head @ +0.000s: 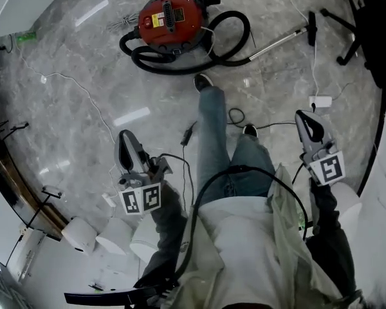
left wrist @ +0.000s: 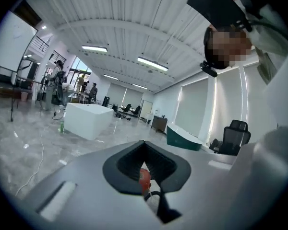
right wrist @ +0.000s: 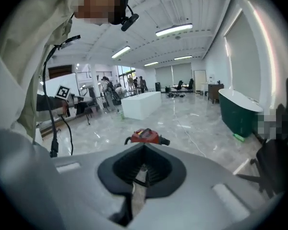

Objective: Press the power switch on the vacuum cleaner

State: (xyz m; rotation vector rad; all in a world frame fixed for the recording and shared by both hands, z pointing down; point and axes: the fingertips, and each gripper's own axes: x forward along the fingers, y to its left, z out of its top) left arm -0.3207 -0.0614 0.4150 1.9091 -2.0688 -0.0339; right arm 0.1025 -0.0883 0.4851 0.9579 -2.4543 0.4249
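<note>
The grey left gripper [head: 125, 140] and grey right gripper [head: 305, 121] have their jaws closed on nothing, well short of the red round canister vacuum cleaner [head: 170, 18]. The cleaner sits on the grey marble floor [head: 77, 102] just beyond the person's dark shoe [head: 203, 81], with its black hose [head: 180, 67] coiled on its near side.

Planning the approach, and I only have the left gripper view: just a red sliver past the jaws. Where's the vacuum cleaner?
Observer: On the floor straight ahead of the person; red vacuum cleaner, black hose looped around its near side.
Operator: Right gripper free?
Observer: Yes, the right gripper has its jaws together, with nothing between them.
Operator: Anything beside the vacuum?
Observer: Its metal wand lies on the floor to the person's right of it.
</note>
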